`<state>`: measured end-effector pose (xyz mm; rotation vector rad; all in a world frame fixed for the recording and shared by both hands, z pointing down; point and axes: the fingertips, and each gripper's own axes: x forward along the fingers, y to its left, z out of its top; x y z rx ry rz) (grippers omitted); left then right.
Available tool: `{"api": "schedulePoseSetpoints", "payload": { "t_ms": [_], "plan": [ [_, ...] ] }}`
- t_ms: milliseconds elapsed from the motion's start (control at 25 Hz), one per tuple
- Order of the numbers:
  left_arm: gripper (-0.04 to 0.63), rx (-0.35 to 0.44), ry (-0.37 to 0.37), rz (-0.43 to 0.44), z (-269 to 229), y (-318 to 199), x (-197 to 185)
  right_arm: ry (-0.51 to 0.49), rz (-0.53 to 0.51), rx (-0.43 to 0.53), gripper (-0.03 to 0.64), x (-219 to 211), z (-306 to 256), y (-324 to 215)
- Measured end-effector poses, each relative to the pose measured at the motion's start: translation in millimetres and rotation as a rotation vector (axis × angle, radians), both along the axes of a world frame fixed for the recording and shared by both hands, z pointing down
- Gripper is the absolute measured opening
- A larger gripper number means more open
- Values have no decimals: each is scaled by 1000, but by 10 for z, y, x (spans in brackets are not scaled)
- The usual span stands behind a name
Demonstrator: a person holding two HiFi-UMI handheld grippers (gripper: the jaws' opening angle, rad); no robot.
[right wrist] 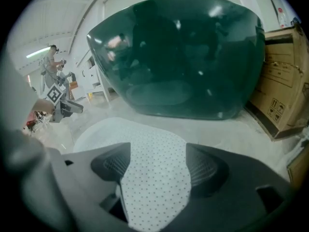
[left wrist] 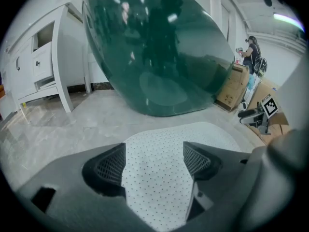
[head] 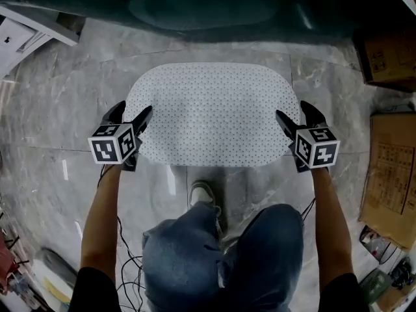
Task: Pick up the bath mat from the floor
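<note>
Bath mat (head: 211, 112) is flat on the marble floor (head: 58, 103), centre of the head view, long axis left-right, with the dark green bathtub (head: 214, 8) just above its far edge. White dotted surface, rounded corners, no fold or lifted edge visible.

Left gripper (head: 134, 109) sits at the mat's left end and right gripper (head: 292, 110) at its right end, both angled down and inward. The symmetric setup looks chosen to lift a floppy sheet by both ends at once so it doesn't drag or fold.

Both claws are released. In each gripper view the jaws stand wide apart, the dotted mat shows through the gap, and no pad presses on it. Nothing is grasped. Whether the lower jaw tips touch the floor or the mat can't be told.

Edges: the mat lies flush, so there is no lip to bite. In my judgement one jaw has to slide under the rim at each end, or pinch up a ridge, before closing. The near edge is just beyond the person's shoe (head: 203, 194), so there's little slack there.

Room: bare floor left of the mat out to the white cabinet (head: 26, 34) at upper left. The right side is tighter, with cardboard boxes (head: 393, 174) along the right edge of the frame. The tub blocks the far side. Straight up is the clear exit. Cables (head: 130, 265) hang at lower left, well clear of the mat.
</note>
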<state>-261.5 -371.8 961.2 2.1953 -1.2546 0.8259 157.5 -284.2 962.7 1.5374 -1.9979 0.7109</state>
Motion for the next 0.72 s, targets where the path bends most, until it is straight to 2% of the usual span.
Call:
{"api": "schedulePoseSetpoints", "payload": {
  "t_ms": [400, 600, 720],
  "plan": [
    [412, -105, -58, -36, 817, -69, -345, -24, 47, -102, 397, 291, 695, 20],
    [459, -164, -114, -3, 1125, -109, -526, -7, 43, -158, 409, 314, 976, 17],
    [474, -195, -131, 9, 1268, -137, -620, -22, 82, -204, 439, 369, 1129, 62]
  ]
}}
